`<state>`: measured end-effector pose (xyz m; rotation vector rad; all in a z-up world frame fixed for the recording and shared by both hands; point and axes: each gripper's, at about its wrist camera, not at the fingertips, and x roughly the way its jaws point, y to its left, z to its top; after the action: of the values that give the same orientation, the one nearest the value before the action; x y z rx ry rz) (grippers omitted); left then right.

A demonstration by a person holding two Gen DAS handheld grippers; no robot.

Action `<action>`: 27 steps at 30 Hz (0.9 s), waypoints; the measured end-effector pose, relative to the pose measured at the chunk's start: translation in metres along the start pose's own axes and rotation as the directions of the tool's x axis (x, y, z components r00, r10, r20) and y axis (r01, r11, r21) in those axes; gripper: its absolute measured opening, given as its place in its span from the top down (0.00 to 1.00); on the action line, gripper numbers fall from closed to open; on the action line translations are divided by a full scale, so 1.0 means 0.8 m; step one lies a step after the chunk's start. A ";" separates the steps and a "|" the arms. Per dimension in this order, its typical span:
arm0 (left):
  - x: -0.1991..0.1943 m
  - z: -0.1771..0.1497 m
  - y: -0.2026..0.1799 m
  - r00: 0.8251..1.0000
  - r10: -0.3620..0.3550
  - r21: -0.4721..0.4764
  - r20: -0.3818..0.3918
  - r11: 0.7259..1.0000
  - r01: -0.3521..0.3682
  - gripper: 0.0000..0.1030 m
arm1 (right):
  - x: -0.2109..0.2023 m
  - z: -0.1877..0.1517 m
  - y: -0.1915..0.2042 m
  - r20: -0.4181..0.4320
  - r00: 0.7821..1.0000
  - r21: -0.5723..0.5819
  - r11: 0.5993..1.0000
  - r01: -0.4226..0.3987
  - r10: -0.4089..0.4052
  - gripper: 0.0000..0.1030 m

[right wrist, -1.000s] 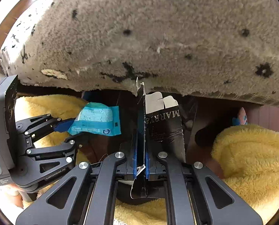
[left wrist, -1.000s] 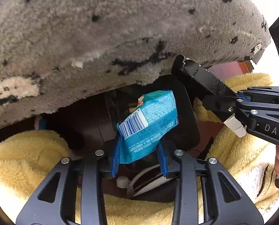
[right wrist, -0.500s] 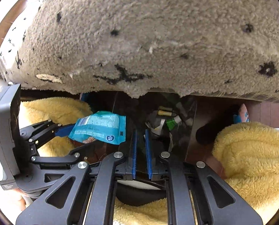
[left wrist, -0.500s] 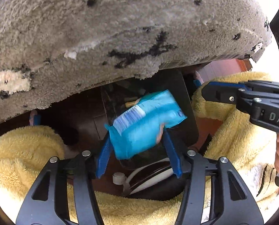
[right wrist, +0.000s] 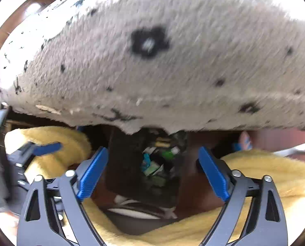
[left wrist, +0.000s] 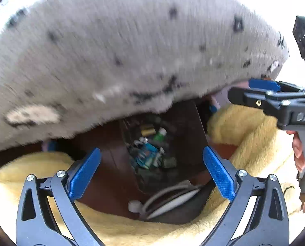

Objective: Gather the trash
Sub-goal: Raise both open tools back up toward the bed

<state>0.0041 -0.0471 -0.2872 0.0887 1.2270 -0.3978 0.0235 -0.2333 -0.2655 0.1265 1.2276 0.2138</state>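
Note:
My left gripper hangs over a dark open bin. Its jaws are opening wide and nothing is between them. A blue snack wrapper lies down in the bin among other trash, next to a green-capped bottle. My right gripper hovers over the same bin, jaws also opening and empty, with the wrapper below. The right gripper also shows at the right edge of the left wrist view. The left gripper shows blurred at the left of the right wrist view.
A shaggy grey rug with black marks fills the upper half and overhangs the bin's far edge. Yellow fluffy blanket lies on both sides and in front. A white-and-dark looped object sits by the bin's near side. A person's hand holds the right gripper.
The left jaws spread and the blue wrapper fell from them into the bin. The right jaws let go of a black carton, then opened wide. Both views have pulled back upward.

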 end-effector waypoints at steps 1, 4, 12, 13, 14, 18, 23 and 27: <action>-0.010 0.005 0.003 1.000 0.010 -0.001 0.023 1.000 -0.010 0.08 | -0.004 0.003 -0.001 0.010 1.000 -0.005 1.000 0.007 -0.007 0.08; -0.039 0.021 0.009 0.995 0.041 -0.006 0.089 0.999 -0.040 0.08 | -0.022 0.015 -0.004 0.054 0.998 -0.008 1.000 0.020 -0.020 0.08; -0.106 0.070 0.048 0.964 0.104 -0.041 0.245 0.995 -0.096 0.08 | -0.073 0.060 -0.014 0.182 0.983 -0.027 0.999 0.036 -0.031 0.08; -0.111 0.077 0.054 0.960 0.111 -0.053 0.259 0.994 -0.101 0.08 | -0.078 0.069 -0.016 0.199 0.979 -0.027 0.999 0.040 -0.033 0.08; -0.117 0.085 0.061 0.955 0.119 -0.065 0.272 0.992 -0.105 0.08 | -0.082 0.079 -0.017 0.214 0.976 -0.025 0.999 0.044 -0.038 0.08; -0.128 0.118 0.081 0.941 0.157 -0.090 0.301 0.987 -0.136 0.08 | -0.094 0.110 -0.021 0.259 0.965 -0.023 0.998 0.061 -0.053 0.08; -0.127 0.164 0.103 0.928 0.193 -0.093 0.320 0.981 -0.172 0.08 | -0.097 0.164 -0.025 0.281 0.957 -0.024 0.997 0.077 -0.068 0.08; -0.116 0.200 0.116 0.926 0.207 -0.099 0.316 0.978 -0.185 0.08 | -0.085 0.207 -0.029 0.285 0.955 -0.034 0.995 0.089 -0.076 0.08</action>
<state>0.1537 0.0177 -0.1597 0.0832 0.8939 -0.1851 0.1598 -0.2687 -0.1530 0.0621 0.9388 0.1454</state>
